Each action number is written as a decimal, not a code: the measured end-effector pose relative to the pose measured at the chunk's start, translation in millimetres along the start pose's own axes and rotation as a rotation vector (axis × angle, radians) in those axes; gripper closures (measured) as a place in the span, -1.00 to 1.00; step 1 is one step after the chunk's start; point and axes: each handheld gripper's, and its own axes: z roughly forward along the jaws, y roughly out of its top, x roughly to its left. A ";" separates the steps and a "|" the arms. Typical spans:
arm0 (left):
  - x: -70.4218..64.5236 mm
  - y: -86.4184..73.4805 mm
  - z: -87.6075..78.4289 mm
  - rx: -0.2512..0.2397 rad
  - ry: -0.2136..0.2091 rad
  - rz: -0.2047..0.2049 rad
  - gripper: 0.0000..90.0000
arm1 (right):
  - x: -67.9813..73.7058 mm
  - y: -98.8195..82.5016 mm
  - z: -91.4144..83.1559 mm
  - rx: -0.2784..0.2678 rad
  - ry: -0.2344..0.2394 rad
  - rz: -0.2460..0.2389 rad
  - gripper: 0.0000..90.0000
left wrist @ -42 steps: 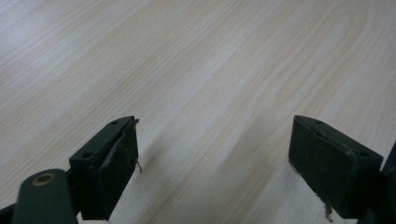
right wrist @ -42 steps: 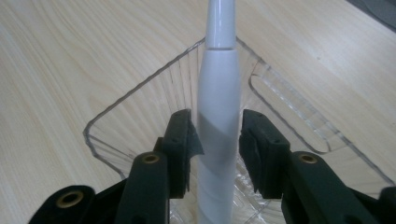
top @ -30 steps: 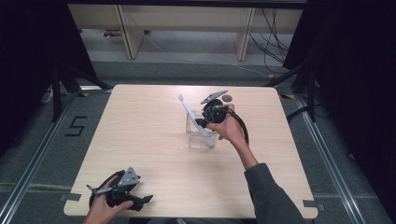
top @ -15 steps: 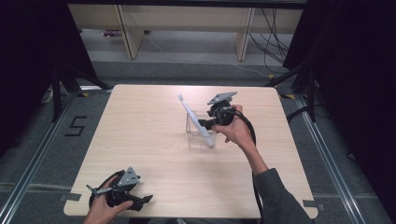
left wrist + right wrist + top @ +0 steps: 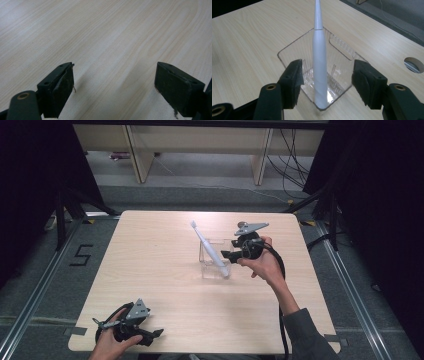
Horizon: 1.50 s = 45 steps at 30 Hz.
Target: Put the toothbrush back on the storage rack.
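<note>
Toothbrush [image 5: 210, 250] leaned in the clear box [image 5: 214, 268] mid-table from above, right gripper [image 5: 229, 255] just beside it, left gripper [image 5: 159, 334] seemingly resting at the near edge; both gripper views showed spread jaws, the right's just widened, clasping nothing.

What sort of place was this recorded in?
Probably a lab recording bay, not a home: a bare wooden table on grey floor, a taped number marker, dark curtains around it, loose cables behind.
</note>
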 end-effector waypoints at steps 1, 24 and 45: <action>0.0 0.0 0.0 -0.001 0.000 -0.001 -0.65 | 0.0 0.0 0.0 0.000 0.000 0.000 -0.07; -0.5 0.3 -1.9 -0.010 -0.003 0.017 -0.65 | -3.8 -28.9 -16.3 -0.067 -0.003 0.077 -0.30; -2.2 0.2 -2.4 -0.019 -0.005 0.008 -0.65 | -0.9 -46.5 -31.5 -0.103 -0.011 0.057 -0.37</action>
